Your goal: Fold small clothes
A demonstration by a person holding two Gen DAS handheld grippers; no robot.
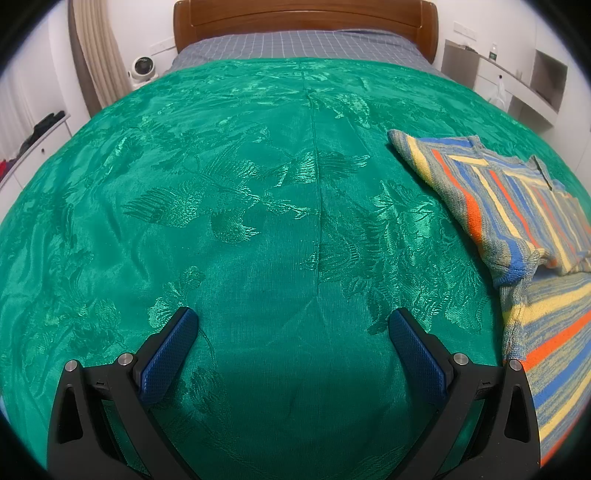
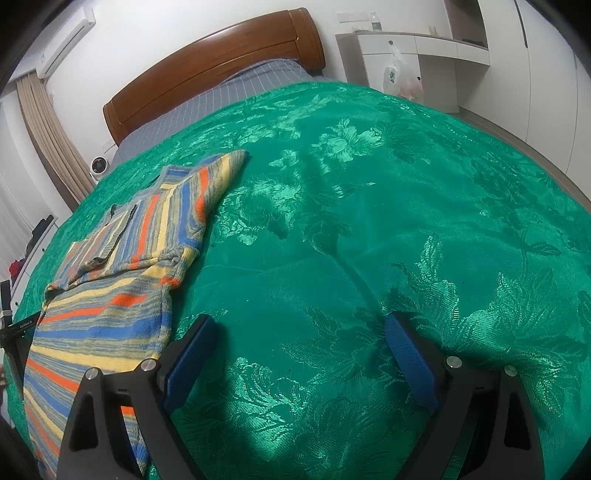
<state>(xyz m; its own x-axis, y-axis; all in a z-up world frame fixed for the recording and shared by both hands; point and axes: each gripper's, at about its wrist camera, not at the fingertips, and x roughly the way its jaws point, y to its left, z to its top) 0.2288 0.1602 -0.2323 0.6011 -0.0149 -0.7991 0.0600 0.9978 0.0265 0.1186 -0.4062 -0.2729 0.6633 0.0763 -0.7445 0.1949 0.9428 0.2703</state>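
Observation:
A small knit sweater (image 1: 517, 221) with blue, yellow, orange and grey stripes lies on the green bedspread (image 1: 258, 184). In the left wrist view it is at the right edge; in the right wrist view the sweater (image 2: 122, 280) is at the left, with one sleeve folded across the body and the other pointing toward the headboard. My left gripper (image 1: 293, 321) is open and empty above bare bedspread, left of the sweater. My right gripper (image 2: 299, 325) is open and empty above the bedspread (image 2: 369, 221), its left finger (image 2: 188, 358) beside the sweater's lower edge.
A wooden headboard (image 1: 306, 18) and grey checked sheet (image 1: 295, 44) are at the far end. A small white fan (image 1: 142, 72) and curtain stand at the left. White cabinets with a hanging plastic bag (image 2: 400, 79) are at the right. The bed edge curves down at the right.

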